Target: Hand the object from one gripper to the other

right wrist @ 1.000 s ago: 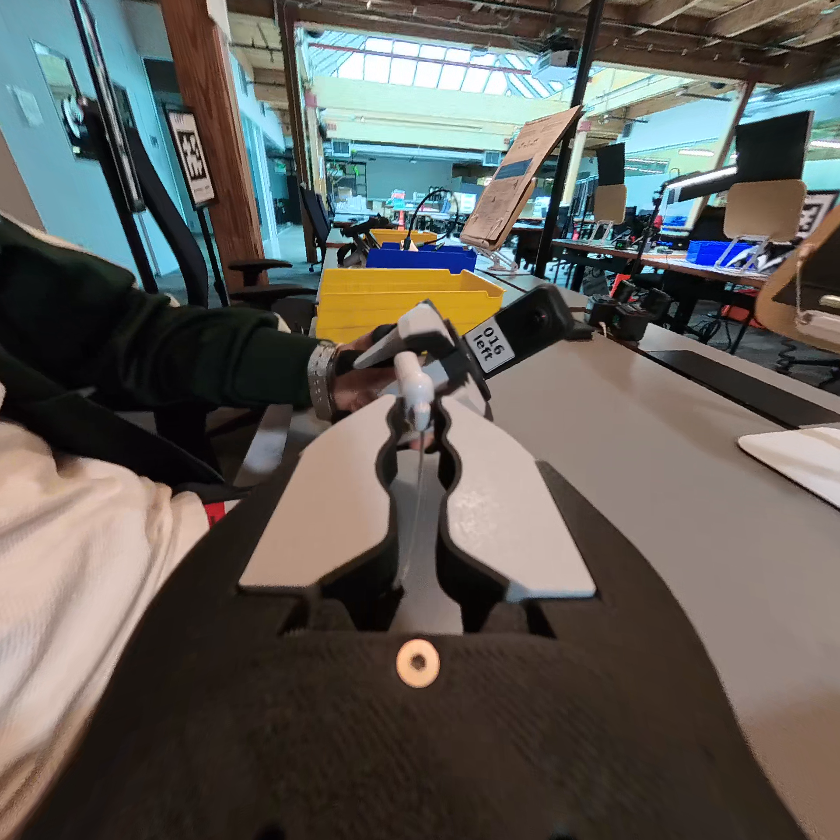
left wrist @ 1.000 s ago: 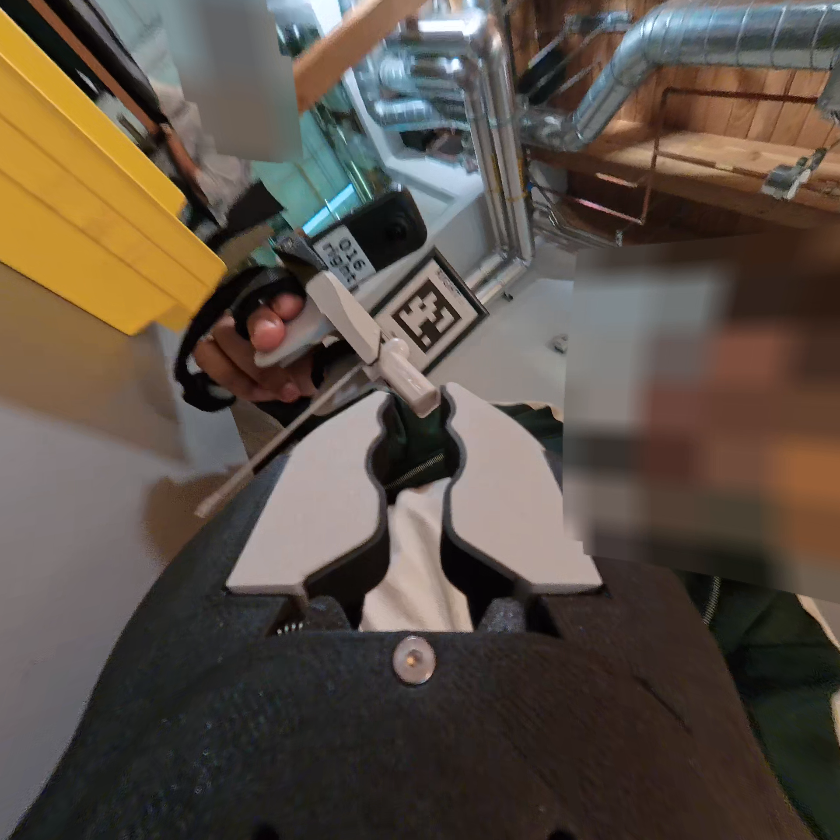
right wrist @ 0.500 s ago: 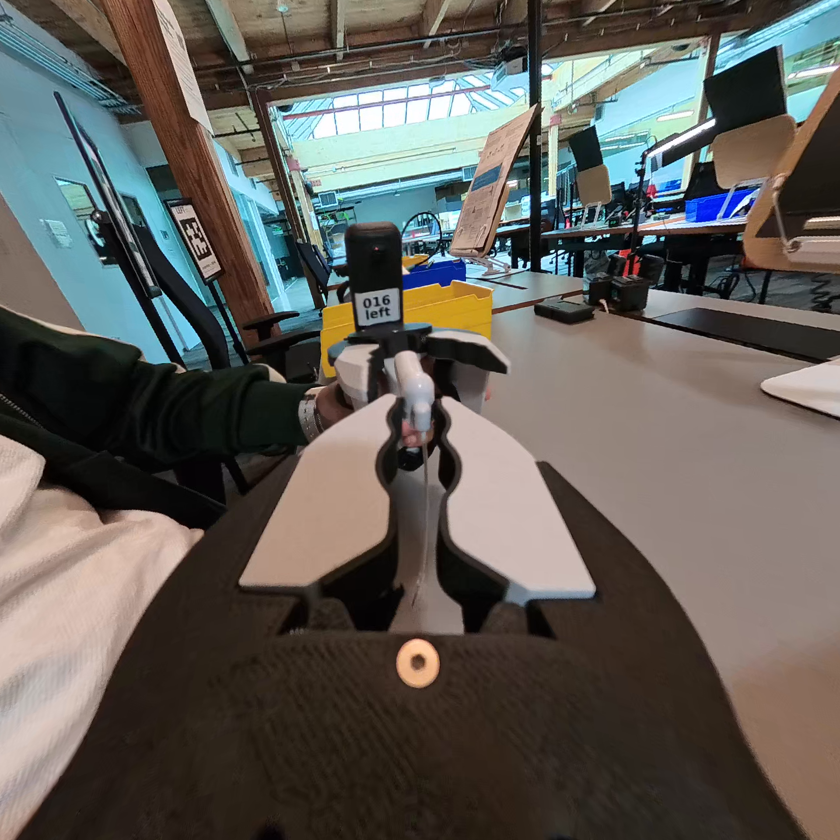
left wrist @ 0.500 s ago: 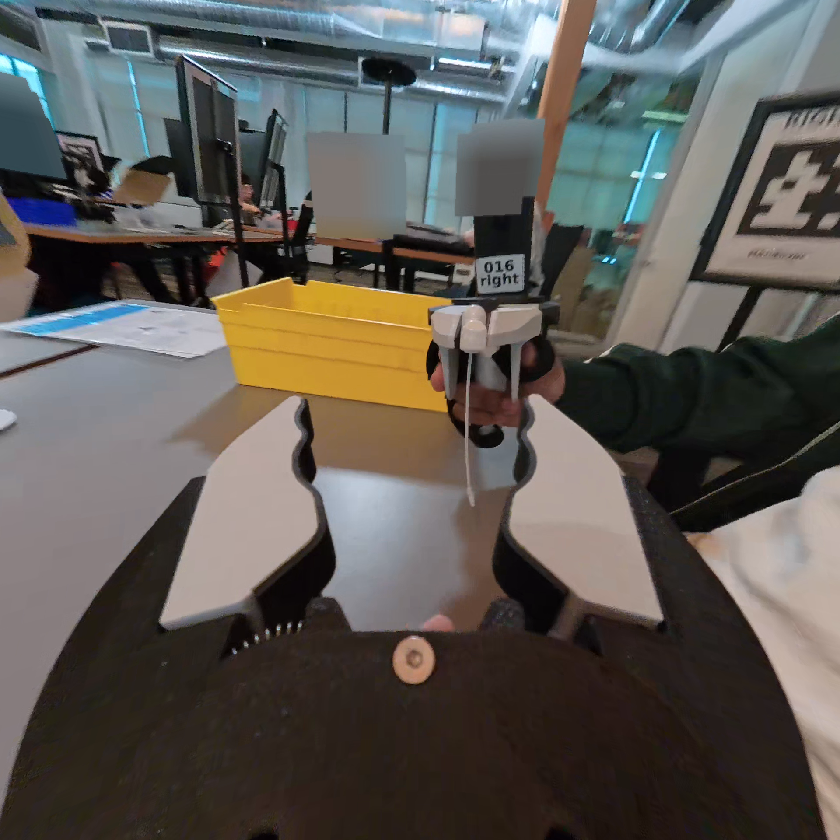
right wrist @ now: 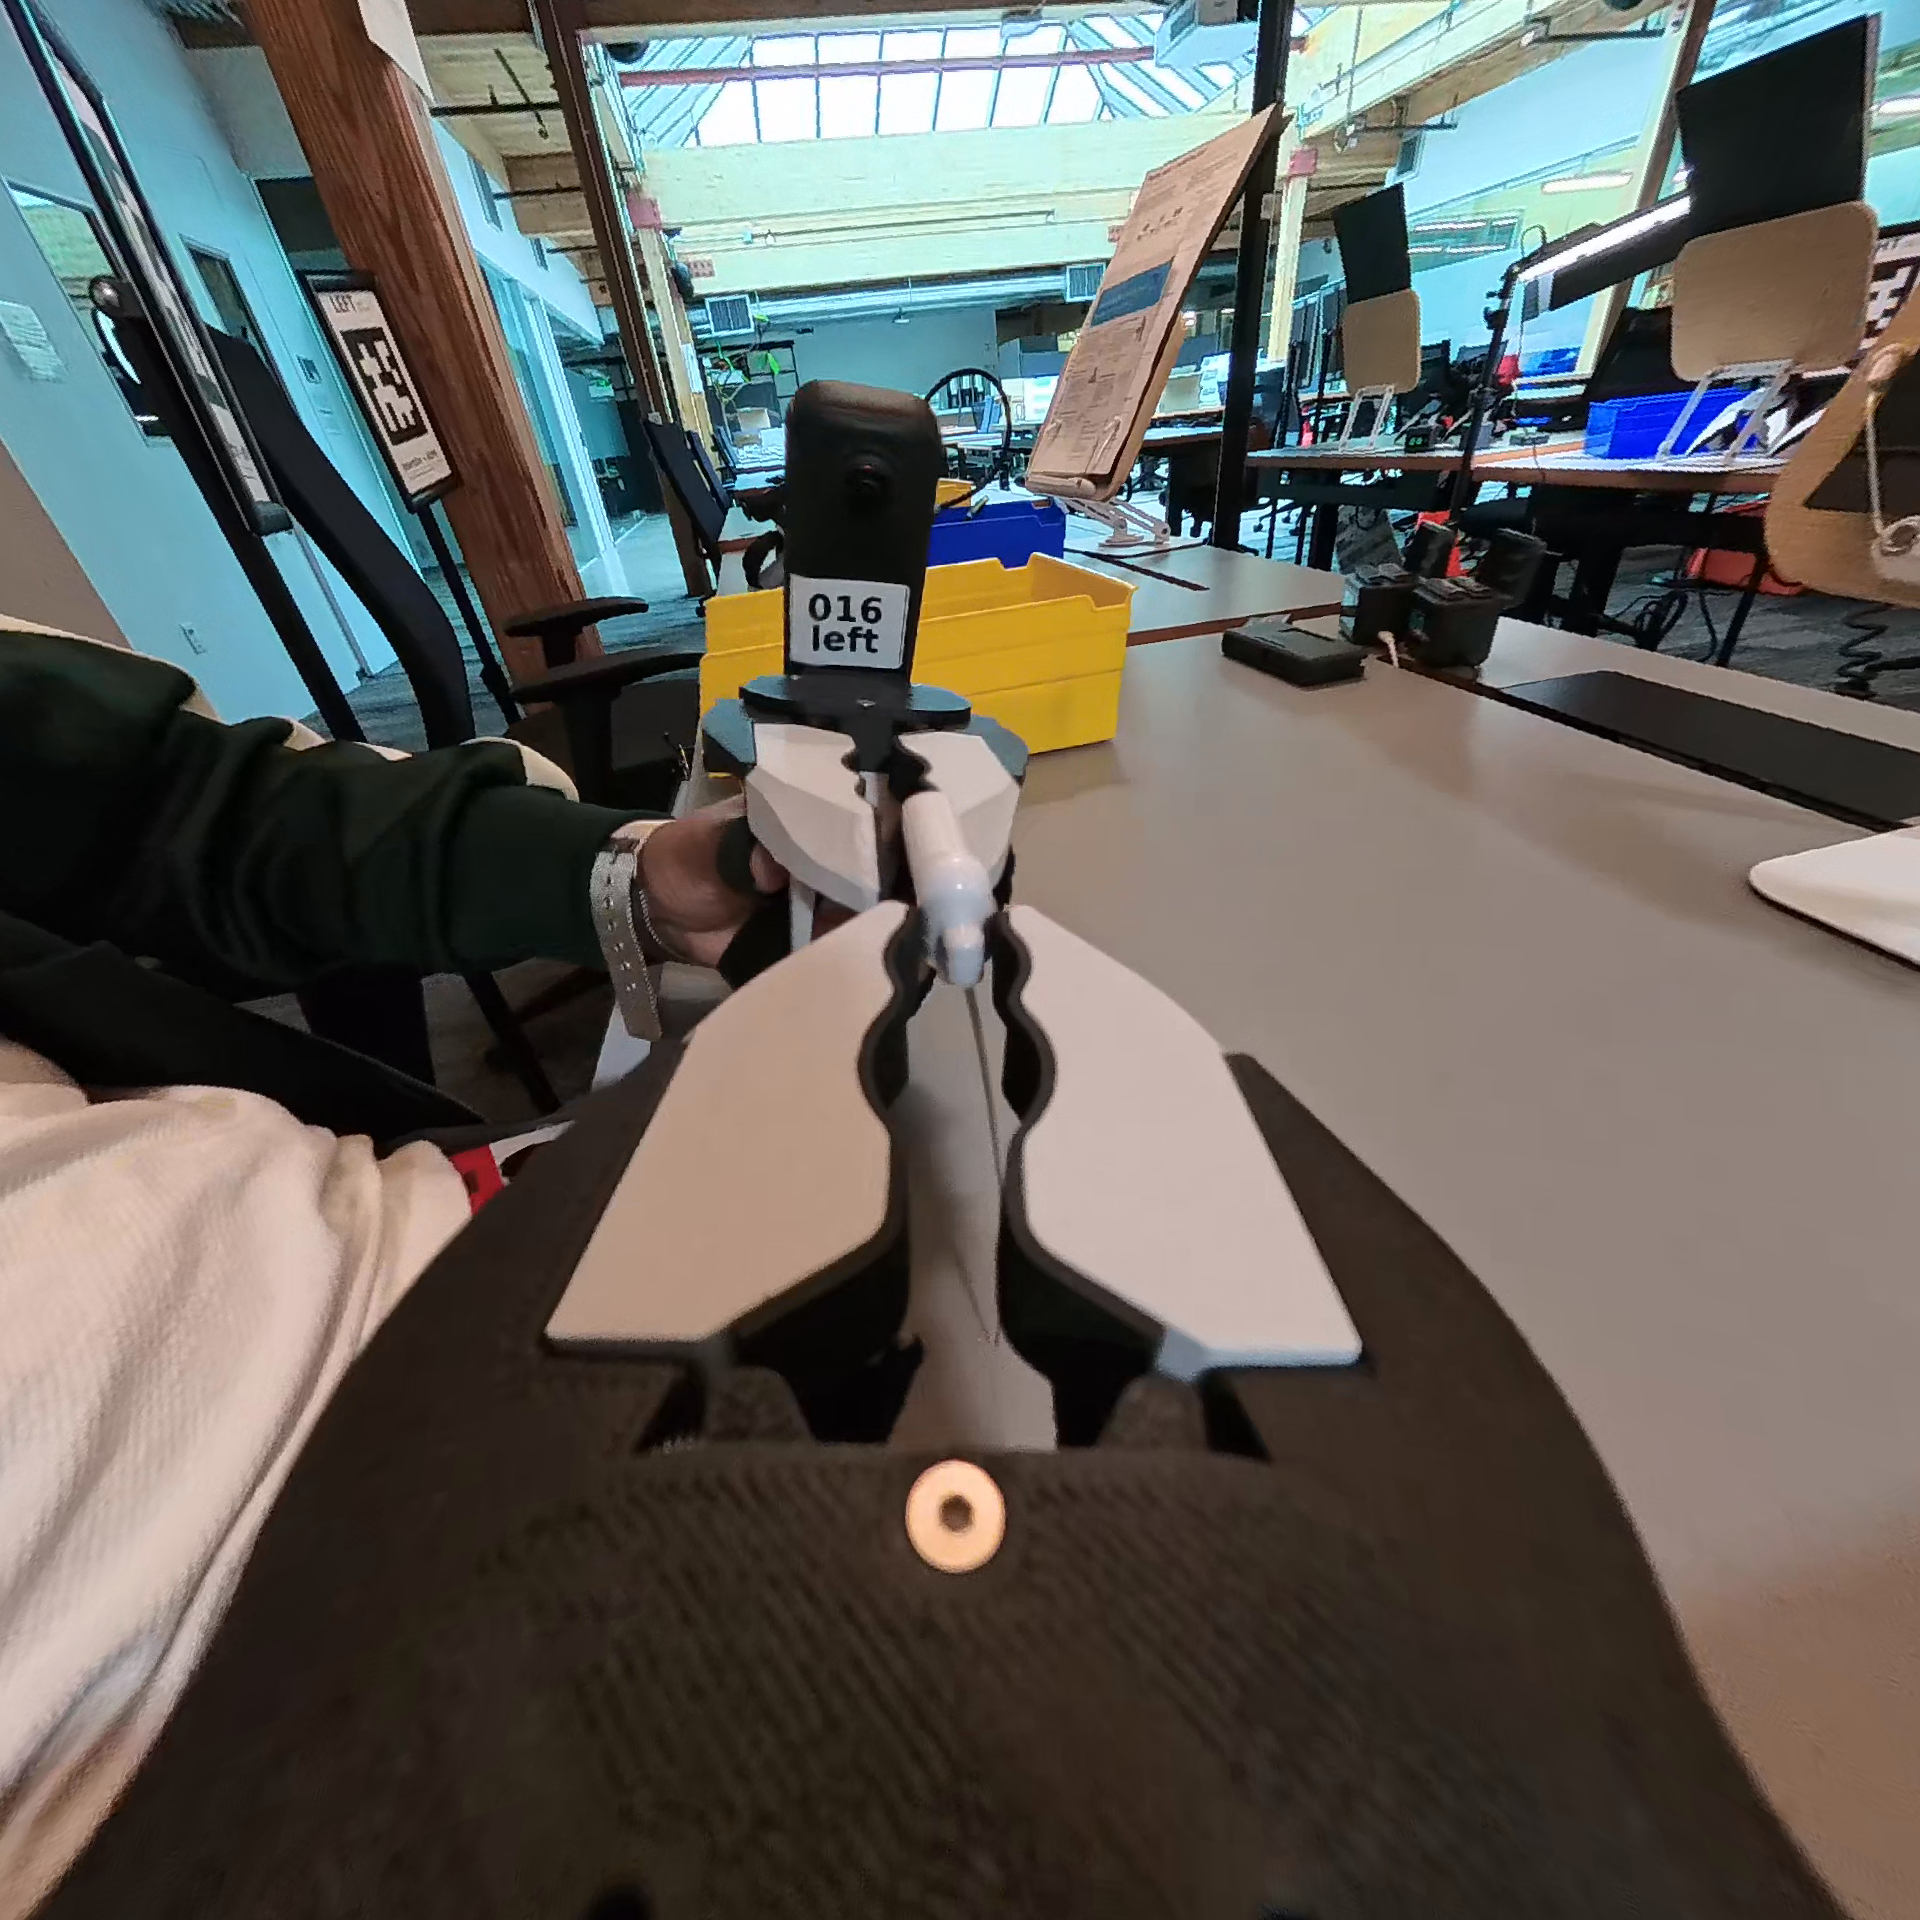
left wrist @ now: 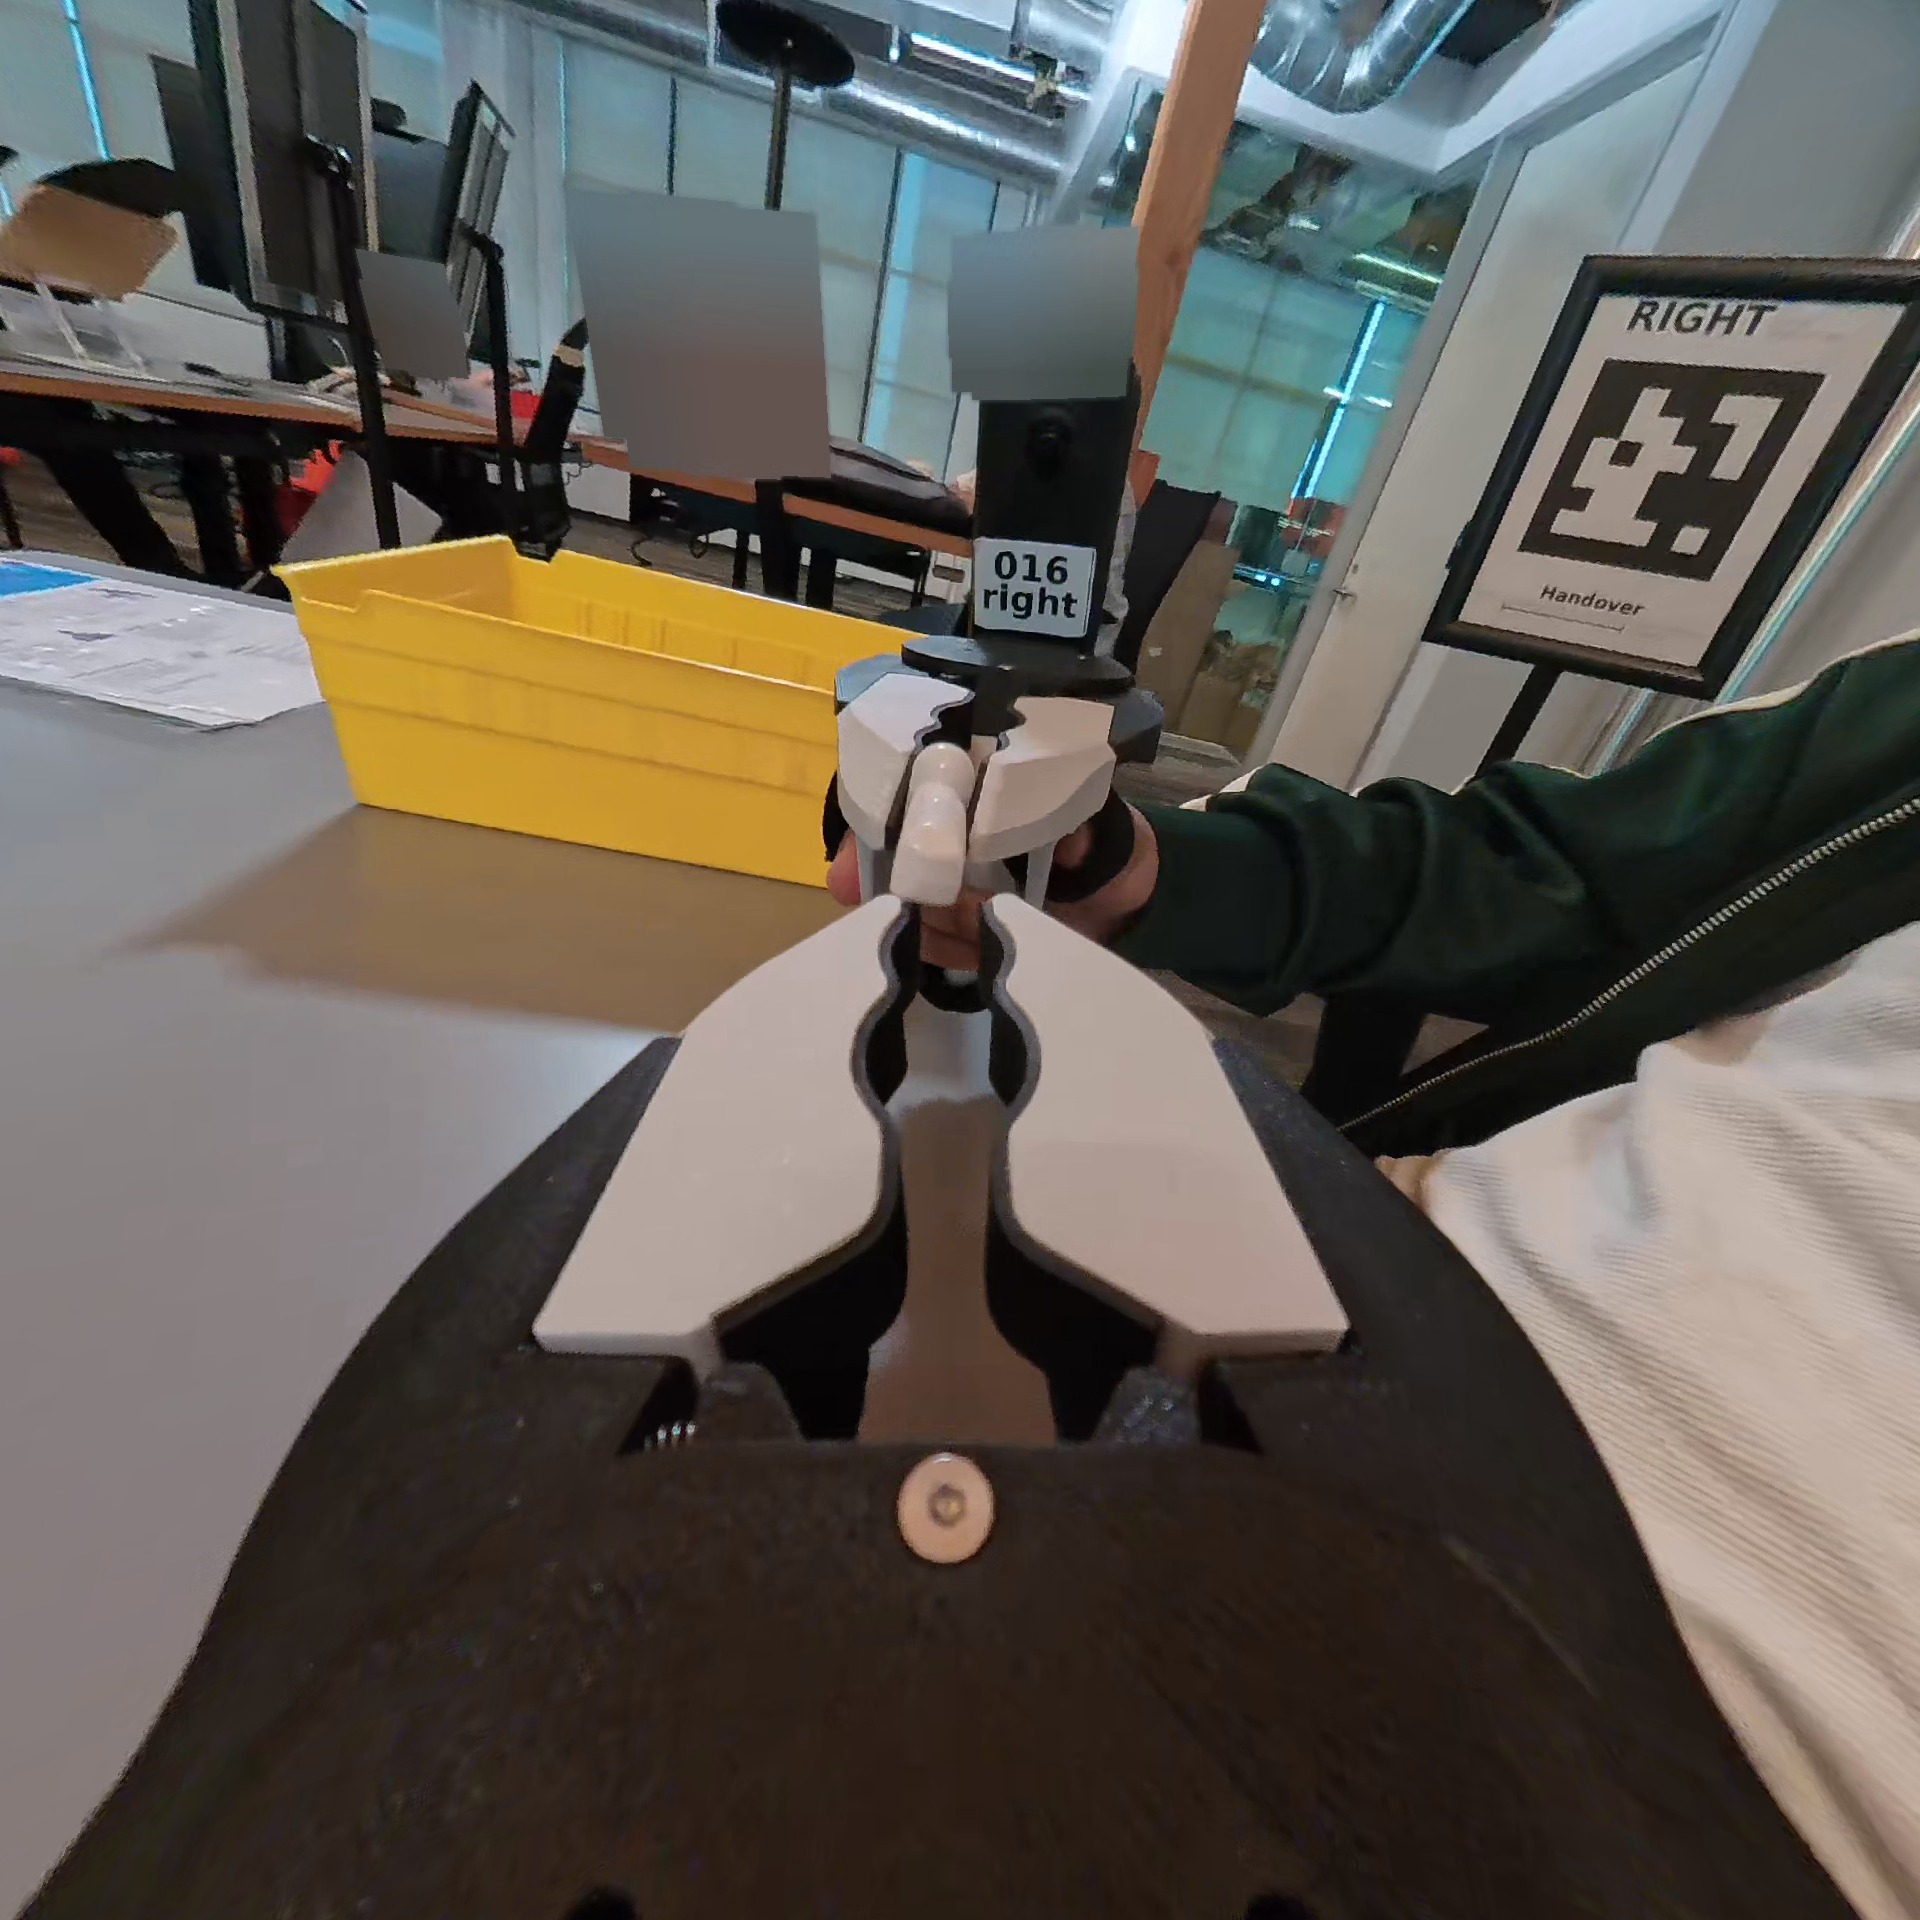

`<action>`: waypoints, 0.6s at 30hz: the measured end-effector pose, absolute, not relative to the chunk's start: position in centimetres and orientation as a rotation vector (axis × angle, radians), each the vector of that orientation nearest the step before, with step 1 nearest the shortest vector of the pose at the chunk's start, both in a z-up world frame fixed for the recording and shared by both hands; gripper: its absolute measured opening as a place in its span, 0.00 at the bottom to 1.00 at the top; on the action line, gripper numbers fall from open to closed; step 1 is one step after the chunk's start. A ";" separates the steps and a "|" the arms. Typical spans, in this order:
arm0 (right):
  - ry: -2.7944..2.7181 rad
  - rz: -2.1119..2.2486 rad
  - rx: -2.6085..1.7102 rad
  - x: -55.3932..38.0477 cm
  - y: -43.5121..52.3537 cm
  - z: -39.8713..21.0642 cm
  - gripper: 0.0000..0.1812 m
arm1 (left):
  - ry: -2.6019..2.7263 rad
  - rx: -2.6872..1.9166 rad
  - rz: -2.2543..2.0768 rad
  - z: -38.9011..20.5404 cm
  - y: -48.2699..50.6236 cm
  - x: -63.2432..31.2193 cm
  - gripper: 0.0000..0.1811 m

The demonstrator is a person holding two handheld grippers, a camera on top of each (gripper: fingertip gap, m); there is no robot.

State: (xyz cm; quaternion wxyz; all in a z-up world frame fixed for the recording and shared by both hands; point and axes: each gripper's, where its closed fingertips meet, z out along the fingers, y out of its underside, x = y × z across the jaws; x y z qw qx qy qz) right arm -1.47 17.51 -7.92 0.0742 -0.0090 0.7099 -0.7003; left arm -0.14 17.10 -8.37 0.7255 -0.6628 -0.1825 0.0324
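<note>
The object is a white tool [left wrist: 928, 831] with a thick handle and a thin rod. Both grippers meet tip to tip above the grey table [left wrist: 260, 1039]. My left gripper [left wrist: 945, 912] is shut on the handle's end. My right gripper [left wrist: 961, 758] faces it and is shut on the same handle. In the right wrist view, my right gripper [right wrist: 951, 920] clamps the tapered end of the tool [right wrist: 945, 873]. The thin rod [right wrist: 982, 1091] runs back between its fingers. My left gripper [right wrist: 894, 805] holds the far end. The rod is hidden in the left wrist view.
A yellow bin [left wrist: 582, 707] stands on the table behind the grippers and also shows in the right wrist view [right wrist: 1039, 644]. Papers [left wrist: 125, 644] lie far left. A framed marker sign [left wrist: 1662, 468] stands off the table. Black devices [right wrist: 1288, 649] and a white slab [right wrist: 1849, 883] lie further along the table. Only a small space, under 4 cm, lies between the two pairs of fingers.
One second ago both grippers were shut on the tool. Half a second ago my left gripper was wide open and apart from it. Now it has moved in and closed on the handle. My right gripper kept its grip throughout.
</note>
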 end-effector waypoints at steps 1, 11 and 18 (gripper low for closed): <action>2.138 -2.101 -0.028 -1.5 17.5 -8.0 0.07 | -0.398 -1.453 0.078 -8.2 17.2 -0.2 0.05; 2.161 -2.052 -0.048 -1.1 17.3 -8.5 0.07 | -0.417 -1.418 0.058 -8.2 17.1 -0.5 0.16; 2.173 -2.049 -0.035 -1.3 17.3 -9.1 0.07 | -0.432 -1.453 0.012 -8.5 17.1 -0.6 0.06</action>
